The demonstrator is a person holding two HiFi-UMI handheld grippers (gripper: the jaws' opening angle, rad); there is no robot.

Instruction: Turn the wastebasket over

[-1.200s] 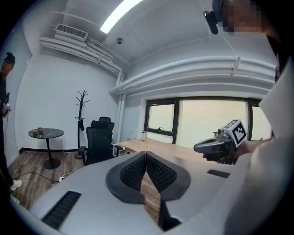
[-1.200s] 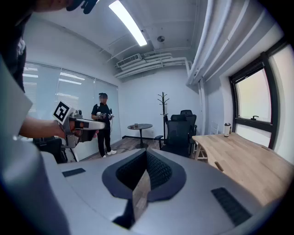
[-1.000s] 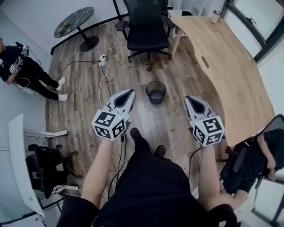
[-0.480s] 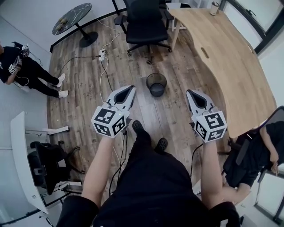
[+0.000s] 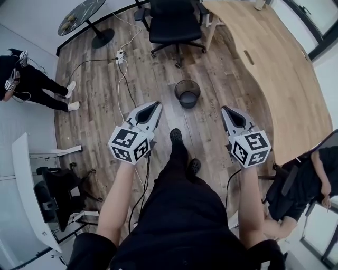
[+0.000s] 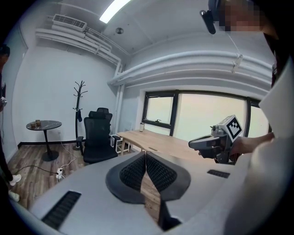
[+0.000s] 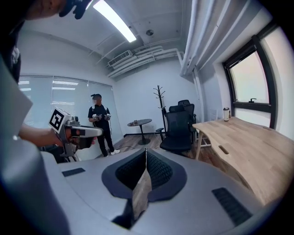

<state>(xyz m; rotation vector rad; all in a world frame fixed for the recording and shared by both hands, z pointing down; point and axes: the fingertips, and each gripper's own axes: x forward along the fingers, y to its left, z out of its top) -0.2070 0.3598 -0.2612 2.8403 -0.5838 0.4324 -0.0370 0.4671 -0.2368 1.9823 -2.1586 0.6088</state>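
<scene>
The wastebasket stood upright on the wood floor, mouth open to the ceiling; it was a dark, round mesh bin, just ahead of the person's shoes and roughly midway between the two tools, well apart from both; nothing touched it.

The left hand-held gripper was held out at the left of the head view, its jaws pressed together with nothing between them; in its own view the black ribbed pads met along a thin seam. The right hand-held gripper was held out at the right, likewise pressed together and empty; its own view showed its pads meeting edge to edge. Both pointed forward and a little down, side by side, tips well short of the bin; each view caught the other tool off to one side.

Beyond the bin stood a black chair on castors; to its right the pale wooden surface curved along the window wall; a cup stood on it near the glass. A power strip with a white cord lay on the floor left of the chair; a round dark table stood further left, near a coat stand by the wall. A bystander in black was by the left wall, hands raised at chest height; a seated figure was at the right edge, beside the surface.
</scene>
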